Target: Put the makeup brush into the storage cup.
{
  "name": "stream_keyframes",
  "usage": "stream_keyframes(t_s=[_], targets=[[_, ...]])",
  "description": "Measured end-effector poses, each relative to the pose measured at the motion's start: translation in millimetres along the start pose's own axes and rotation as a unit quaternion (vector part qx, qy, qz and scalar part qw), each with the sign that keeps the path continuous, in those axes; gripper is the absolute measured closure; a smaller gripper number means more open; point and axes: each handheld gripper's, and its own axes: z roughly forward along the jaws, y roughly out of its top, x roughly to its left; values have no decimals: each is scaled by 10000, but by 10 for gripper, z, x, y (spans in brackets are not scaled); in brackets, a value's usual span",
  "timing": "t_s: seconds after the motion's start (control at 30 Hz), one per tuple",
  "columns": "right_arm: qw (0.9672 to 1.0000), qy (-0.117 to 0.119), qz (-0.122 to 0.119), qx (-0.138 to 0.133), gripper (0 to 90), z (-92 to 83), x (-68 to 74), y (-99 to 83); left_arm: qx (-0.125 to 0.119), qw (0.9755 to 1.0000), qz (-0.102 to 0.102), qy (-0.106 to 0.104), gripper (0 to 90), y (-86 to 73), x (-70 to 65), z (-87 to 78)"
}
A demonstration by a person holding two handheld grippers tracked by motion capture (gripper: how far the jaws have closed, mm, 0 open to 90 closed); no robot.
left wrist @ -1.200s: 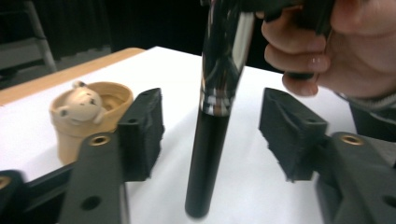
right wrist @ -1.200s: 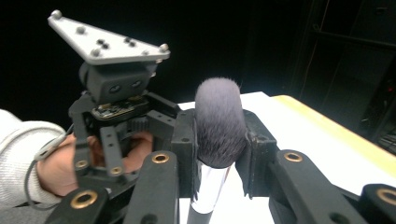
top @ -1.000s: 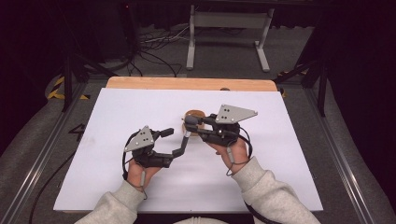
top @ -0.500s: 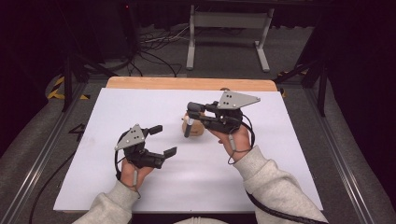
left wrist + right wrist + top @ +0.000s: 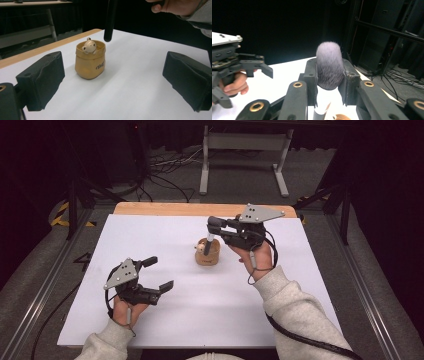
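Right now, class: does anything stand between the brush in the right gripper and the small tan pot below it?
Nothing visible does. The right gripper holds the brush upright, its dark handle end hanging just above the pot's open mouth. Only the little bear figure sits at the rim, beside the path.

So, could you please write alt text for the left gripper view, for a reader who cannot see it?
A small tan pot with a bear figure at its rim stands on a white table. A black brush handle hangs just above it, and the open left gripper frames the pot from the foreground.
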Motion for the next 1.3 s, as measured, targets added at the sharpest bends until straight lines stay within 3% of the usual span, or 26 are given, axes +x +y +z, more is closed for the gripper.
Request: stream_keyframes(t_s=[0.27,0.6,1.03,1.3], targets=[[9998,-180,16,28,710,35,-119,15,55,9999,131,69,44,-76,-21,-133],[9990,-428,88,43,709,97,-257,-2,139,9997,139,123,39,-171,3,-228],[9982,-585,124,101,707,204,-351,-57,209,9996,106,136,40,-208,17,-222],[9977,-629,241,115,706,281,-393,-203,201,9996,90,157,37,-217,34,-227]])
